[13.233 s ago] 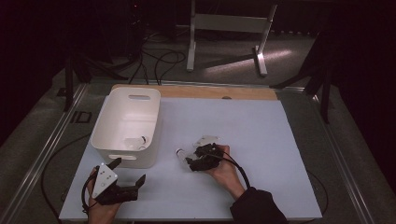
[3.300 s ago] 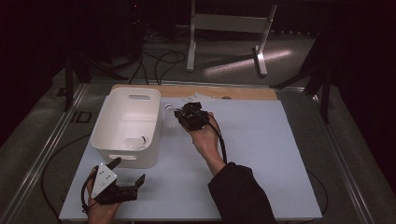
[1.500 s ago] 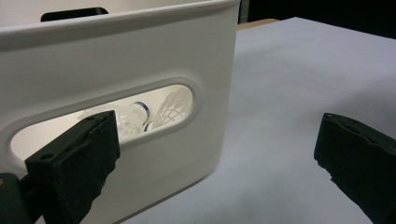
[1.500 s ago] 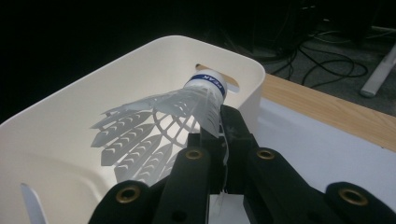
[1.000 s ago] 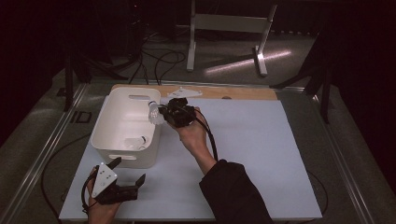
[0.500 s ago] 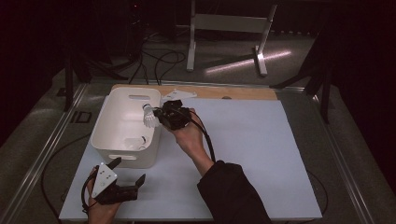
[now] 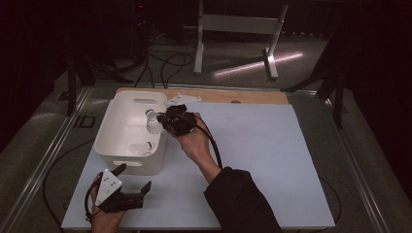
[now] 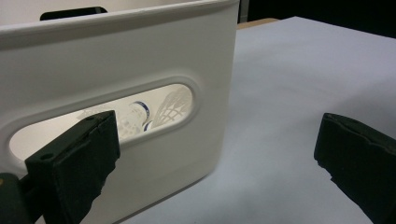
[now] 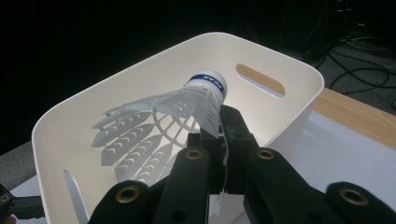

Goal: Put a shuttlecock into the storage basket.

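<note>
The shuttlecock (image 9: pixel 163 126) was white with a blue band. The tub (image 7: pixel 127 154) was white. The jaws were black.

One white bin (image 7: pixel 127 154), two grippers — at least two shuttlecocks (image 7: pixel 153 124).

White shuttlecock (image 7: pixel 153 122) pinched by its skirt over the white bin (image 7: pixel 112 145).

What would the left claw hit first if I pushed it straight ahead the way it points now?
Probably the near wall of the white bin. In its own view the left claw stands open on the table, and the bin wall with its handle slot lies just ahead of its left jaw; the right jaw faces bare white sheet.
</note>
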